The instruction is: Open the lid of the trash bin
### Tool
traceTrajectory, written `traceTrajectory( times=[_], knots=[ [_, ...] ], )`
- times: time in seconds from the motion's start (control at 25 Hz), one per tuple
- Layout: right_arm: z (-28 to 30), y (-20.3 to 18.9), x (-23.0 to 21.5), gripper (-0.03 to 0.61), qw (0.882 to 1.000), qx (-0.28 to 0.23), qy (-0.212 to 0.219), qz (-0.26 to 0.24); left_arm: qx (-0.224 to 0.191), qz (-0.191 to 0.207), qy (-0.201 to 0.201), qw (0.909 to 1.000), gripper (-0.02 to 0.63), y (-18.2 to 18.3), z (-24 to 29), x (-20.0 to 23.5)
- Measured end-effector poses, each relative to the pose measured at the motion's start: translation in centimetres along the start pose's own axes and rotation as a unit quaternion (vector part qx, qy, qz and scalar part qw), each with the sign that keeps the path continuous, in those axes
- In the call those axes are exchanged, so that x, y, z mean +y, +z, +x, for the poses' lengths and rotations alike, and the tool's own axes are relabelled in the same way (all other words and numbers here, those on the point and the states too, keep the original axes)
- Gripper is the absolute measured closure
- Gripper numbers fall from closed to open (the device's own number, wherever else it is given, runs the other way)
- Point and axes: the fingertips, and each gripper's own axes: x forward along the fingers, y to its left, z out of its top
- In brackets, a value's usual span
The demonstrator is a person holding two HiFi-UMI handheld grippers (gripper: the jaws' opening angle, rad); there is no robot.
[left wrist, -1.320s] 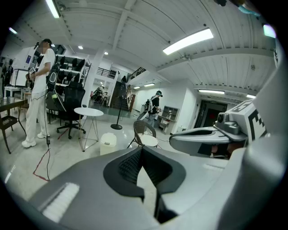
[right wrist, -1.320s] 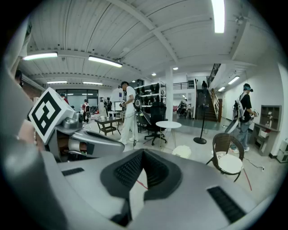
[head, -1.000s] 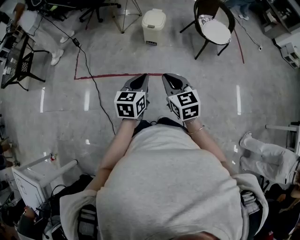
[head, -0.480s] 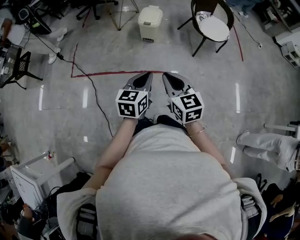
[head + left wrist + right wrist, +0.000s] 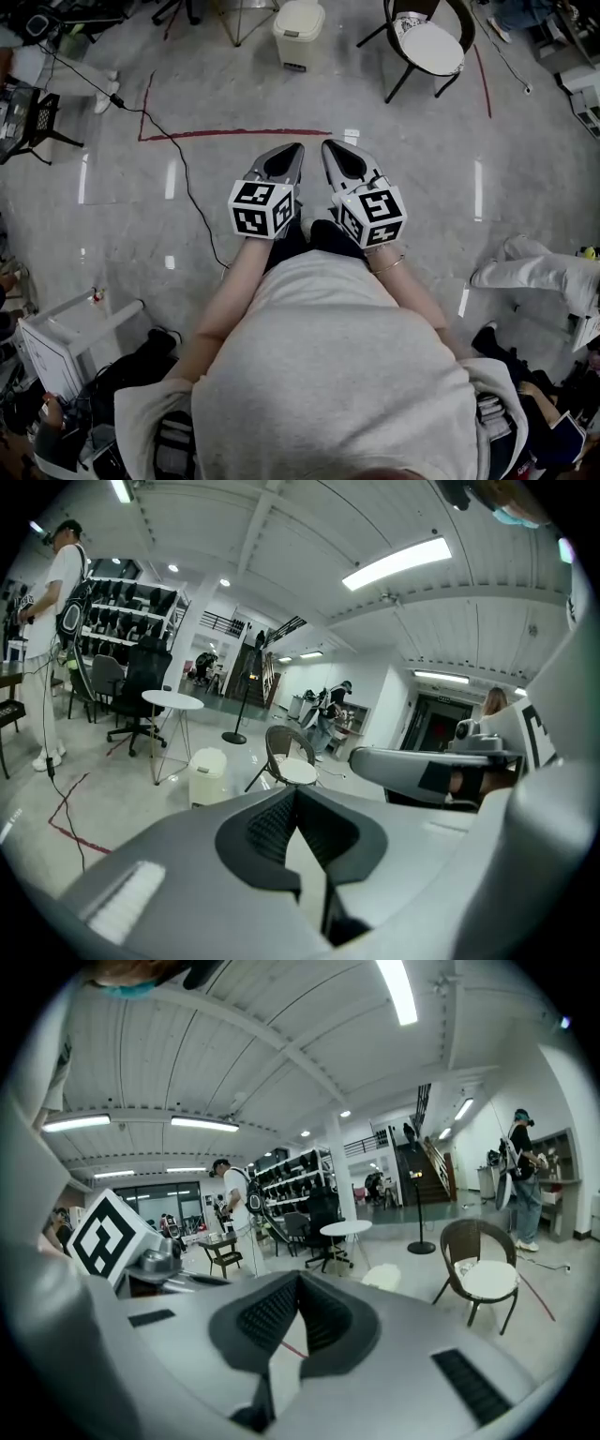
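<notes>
Trash bin — lid down — far ahead; left hand-held gripper, right hand-held gripper both closed, empty.

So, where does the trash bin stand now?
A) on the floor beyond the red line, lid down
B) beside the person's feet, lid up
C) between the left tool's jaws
A: the trash bin stands on the floor past the red line, lid down, well ahead of the left tool and the right tool, both shut and empty.
</notes>
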Motion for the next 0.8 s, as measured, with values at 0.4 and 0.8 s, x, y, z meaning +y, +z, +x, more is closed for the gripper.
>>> traceTrajectory(
  times=[0.4,0.8],
  knots=[
    [7.0,0.1,-3.5,0.572,0.999,0.032,-0.022,0.016,0.009,0.008,-0.006,0.9999,0.604,3.0,3.7,6.4],
    [20.0,4.5,-5.6,0.572,0.999,0.026,-0.042,0.012,-0.009,0.014,-0.024,0.9996,0.604,12.0,8.2,17.8]
  ],
)
